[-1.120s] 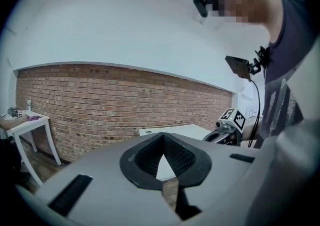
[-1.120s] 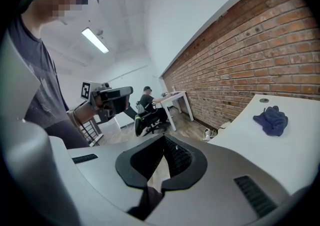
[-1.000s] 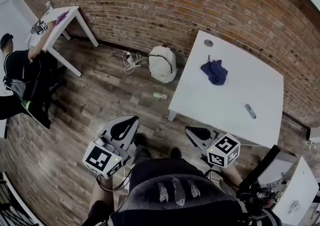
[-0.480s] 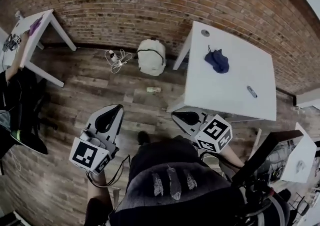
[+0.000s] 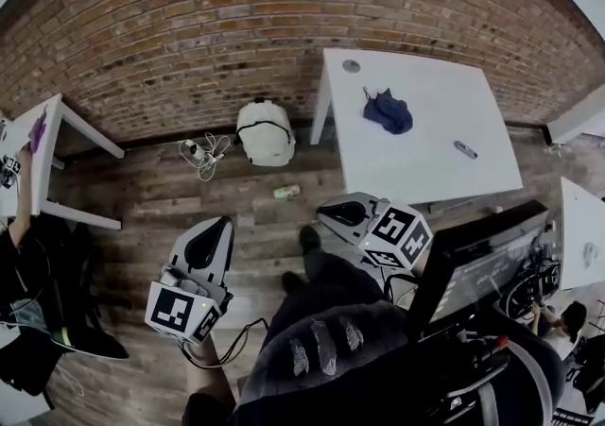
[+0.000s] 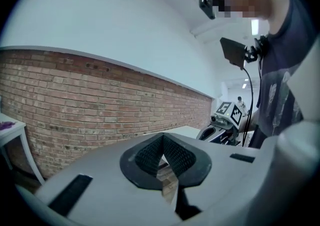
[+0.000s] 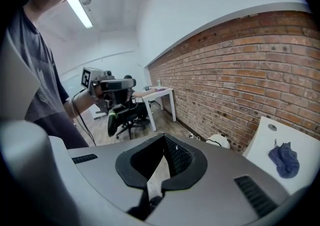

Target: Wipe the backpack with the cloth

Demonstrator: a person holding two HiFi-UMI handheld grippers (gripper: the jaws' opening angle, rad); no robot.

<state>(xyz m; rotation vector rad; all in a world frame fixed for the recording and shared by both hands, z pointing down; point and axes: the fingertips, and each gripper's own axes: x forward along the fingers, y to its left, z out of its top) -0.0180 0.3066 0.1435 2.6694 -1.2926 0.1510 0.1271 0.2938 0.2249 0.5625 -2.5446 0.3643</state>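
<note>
The white backpack (image 5: 265, 131) sits on the wooden floor against the brick wall, left of the white table (image 5: 425, 169). The dark blue cloth (image 5: 387, 110) lies crumpled on that table's far part. My left gripper (image 5: 210, 245) hangs over the floor, shut, with nothing between its pads. My right gripper (image 5: 342, 213) is near the table's front left corner, also shut and empty. In the right gripper view the backpack (image 7: 219, 141) and the cloth (image 7: 284, 159) lie well beyond the jaws. Both grippers are far from both objects.
A power strip with white cables (image 5: 203, 150) lies on the floor left of the backpack, and a small object (image 5: 285, 192) in front of it. A dark pen-like item (image 5: 464, 149) rests on the table. A second white table (image 5: 57, 122) stands at left; black equipment (image 5: 473, 259) at right.
The view has swung to the right, so the table and backpack have slid leftward in the picture. Both grippers travelled along with it, still shut and empty; the right one now sits nearer the table.
</note>
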